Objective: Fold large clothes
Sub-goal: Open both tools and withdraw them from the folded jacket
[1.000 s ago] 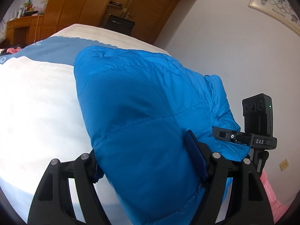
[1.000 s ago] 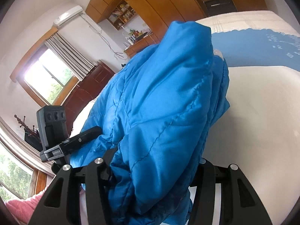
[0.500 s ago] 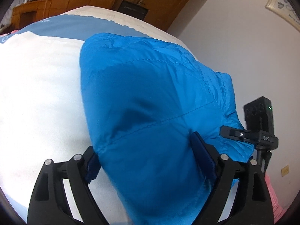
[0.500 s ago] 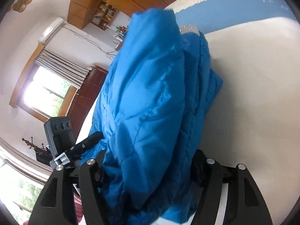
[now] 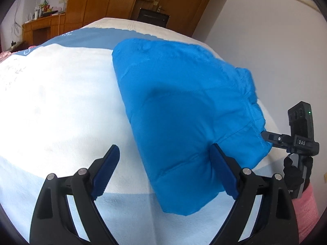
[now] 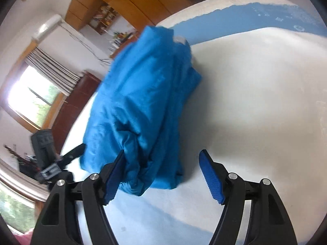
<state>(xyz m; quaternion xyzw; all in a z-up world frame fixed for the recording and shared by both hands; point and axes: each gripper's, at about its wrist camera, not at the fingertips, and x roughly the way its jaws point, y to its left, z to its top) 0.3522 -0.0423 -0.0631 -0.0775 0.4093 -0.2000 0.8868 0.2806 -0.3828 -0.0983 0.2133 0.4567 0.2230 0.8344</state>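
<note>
A bright blue quilted jacket (image 5: 184, 112) lies folded in a thick bundle on the white and blue bed cover (image 5: 57, 102). My left gripper (image 5: 165, 159) is open, its jaws spread wide; the right pad (image 5: 222, 173) touches the jacket's near end, the left pad (image 5: 106, 167) is over bare cover. In the right wrist view the jacket (image 6: 143, 102) lies ahead and left. My right gripper (image 6: 163, 173) is open; its left pad (image 6: 114, 177) touches the jacket's near edge, its right pad (image 6: 210, 179) is free.
Each view shows the other gripper at the jacket's far side: the right one (image 5: 300, 134), the left one (image 6: 51, 159). Wooden wardrobes (image 5: 143, 0) stand beyond the bed. A white wall (image 5: 265, 30) runs along one side, a window (image 6: 30, 98) on the other.
Both grippers opened and let go of the jacket, which dropped from being held up onto the bed. Both grippers drew back slightly toward its near end.
</note>
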